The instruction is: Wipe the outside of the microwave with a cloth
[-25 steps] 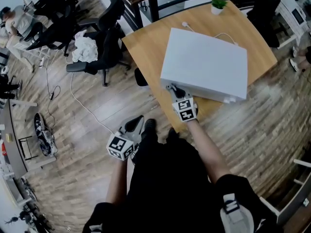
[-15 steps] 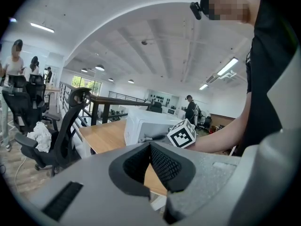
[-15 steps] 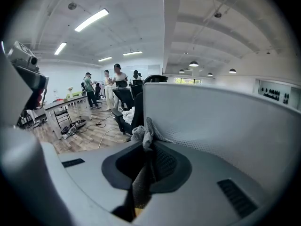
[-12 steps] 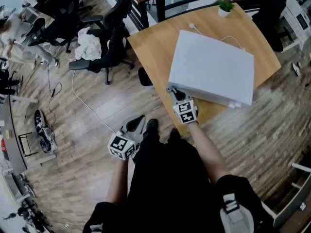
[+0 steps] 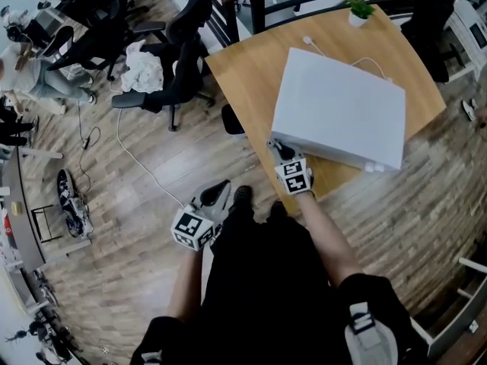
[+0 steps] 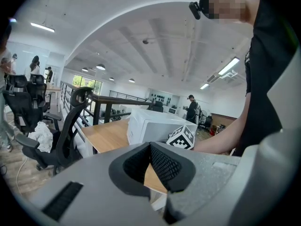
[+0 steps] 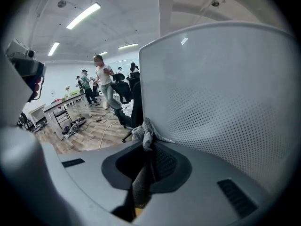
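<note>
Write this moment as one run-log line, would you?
right gripper: shut on cloth | cloth: at perforated side of microwave | left gripper: shut, empty, held low off the table

A wooden table [image 5: 243,74] bears a microwave [image 5: 338,105], potted plant [image 5: 360,11], white cable [image 5: 309,42].

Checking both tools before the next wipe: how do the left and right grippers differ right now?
The right gripper is shut on the grey cloth; the left gripper is shut with nothing between its jaws. The right gripper is up at the microwave, by its perforated side wall; the left gripper hangs low over the floor, off the table. Both have their jaws together.
</note>
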`<state>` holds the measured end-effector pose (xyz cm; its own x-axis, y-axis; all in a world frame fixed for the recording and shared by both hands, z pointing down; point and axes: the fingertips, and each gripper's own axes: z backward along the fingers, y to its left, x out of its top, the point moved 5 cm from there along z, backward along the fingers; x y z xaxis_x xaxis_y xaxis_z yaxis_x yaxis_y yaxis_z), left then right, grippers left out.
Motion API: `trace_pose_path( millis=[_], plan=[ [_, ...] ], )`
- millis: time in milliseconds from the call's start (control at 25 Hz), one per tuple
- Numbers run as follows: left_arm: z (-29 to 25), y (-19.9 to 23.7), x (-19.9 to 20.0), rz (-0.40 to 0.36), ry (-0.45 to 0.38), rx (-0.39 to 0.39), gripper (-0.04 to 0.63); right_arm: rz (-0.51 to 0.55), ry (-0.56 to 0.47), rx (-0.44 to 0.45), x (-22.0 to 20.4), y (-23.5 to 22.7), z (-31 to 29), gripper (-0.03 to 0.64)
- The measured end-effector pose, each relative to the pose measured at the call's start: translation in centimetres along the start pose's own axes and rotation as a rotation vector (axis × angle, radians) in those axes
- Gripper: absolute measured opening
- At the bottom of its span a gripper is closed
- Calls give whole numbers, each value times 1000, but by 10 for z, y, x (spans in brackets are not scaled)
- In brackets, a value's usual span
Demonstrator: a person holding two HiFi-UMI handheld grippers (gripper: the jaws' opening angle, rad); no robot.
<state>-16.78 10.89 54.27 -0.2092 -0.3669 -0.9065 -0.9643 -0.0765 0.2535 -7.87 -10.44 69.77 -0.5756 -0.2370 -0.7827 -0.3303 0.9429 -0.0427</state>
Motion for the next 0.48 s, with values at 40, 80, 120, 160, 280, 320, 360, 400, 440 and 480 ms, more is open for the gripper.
trace_pose_path(
  millis=[40,80,120,160,280,320,360,400,440,480],
  plan=[
    [0,1,-1,0,3,-1,0,-5,4,-1,-2,0,-1,28],
    [1,2,-1,-1,4,-2,0,-9,8,-2,-4,0,-2,28],
    [1,3,-1,0,6,-2,0,-14,10,-5,-5,1,-4,28],
    [2,4,-2,1,8,-3,0,-19,12,-7,-7,1,-5,28],
    [2,9,0,-7,16,-9,0,-31,8,-14,-7,1,-7,28],
    [0,10,1,-9,18,-13,0,-33,3,-19,-6,0,-6,28],
    [-1,10,3,-10,21,-18,0,-37,2,-25,-6,-2,-6,28],
    [-3,11,4,-11,22,-23,0,-46,9,-29,-9,-4,-5,28],
    [-5,10,6,-14,23,-29,0,-59,17,-32,-12,-6,-4,28],
    [-7,9,8,-18,22,-37,0,-71,23,-37,-16,-8,-2,28]
  ],
)
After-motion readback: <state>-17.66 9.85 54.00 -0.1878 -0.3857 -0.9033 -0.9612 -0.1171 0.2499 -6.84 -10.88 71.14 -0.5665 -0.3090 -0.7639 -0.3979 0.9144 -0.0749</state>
